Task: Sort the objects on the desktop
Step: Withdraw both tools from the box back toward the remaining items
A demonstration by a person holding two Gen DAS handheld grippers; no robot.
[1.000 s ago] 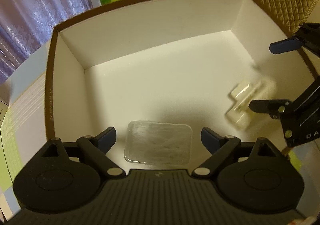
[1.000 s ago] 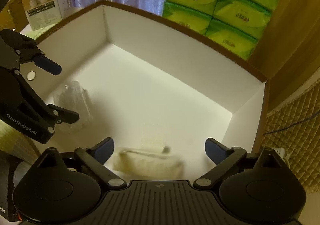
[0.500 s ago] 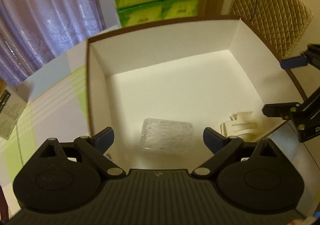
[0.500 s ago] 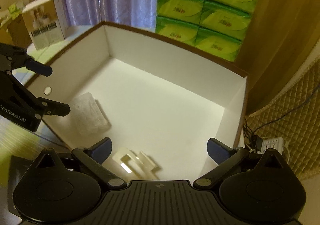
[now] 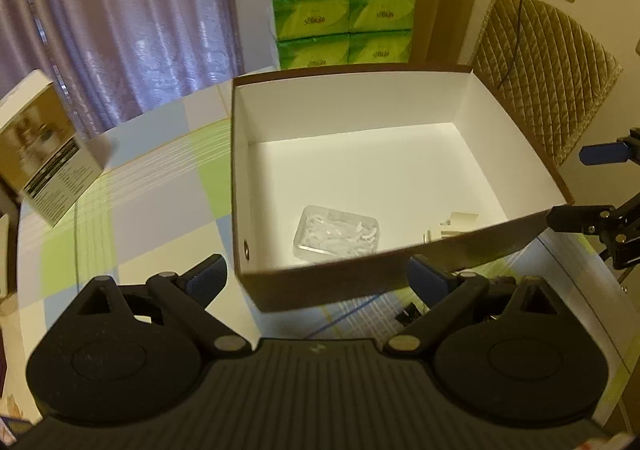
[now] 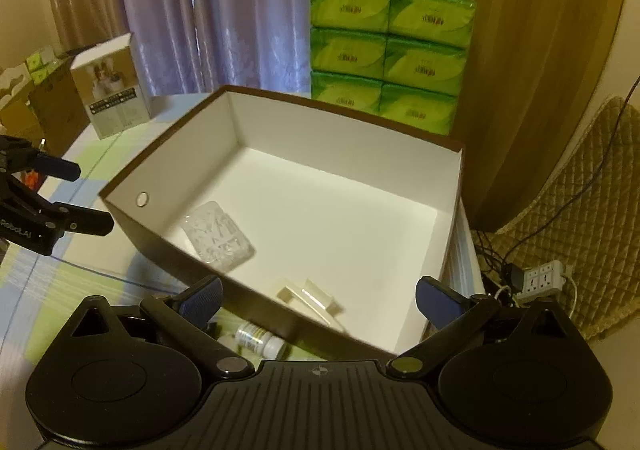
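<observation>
Both grippers, left (image 5: 318, 274) and right (image 6: 318, 296), gape wide and empty; small bottle (image 6: 258, 342) (likely light, slippery) suits a mid-body grasp.

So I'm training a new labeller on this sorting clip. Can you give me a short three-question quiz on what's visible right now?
1. True or false: the left gripper holds an item.
2. How many items lie inside the brown box?
3. The small white bottle lies: A) inside the box, B) on the table outside its near wall, C) in the right gripper.

Key:
1. False; both grippers are open and empty.
2. Two: the clear plastic case and the white plastic clip.
3. B.
</observation>
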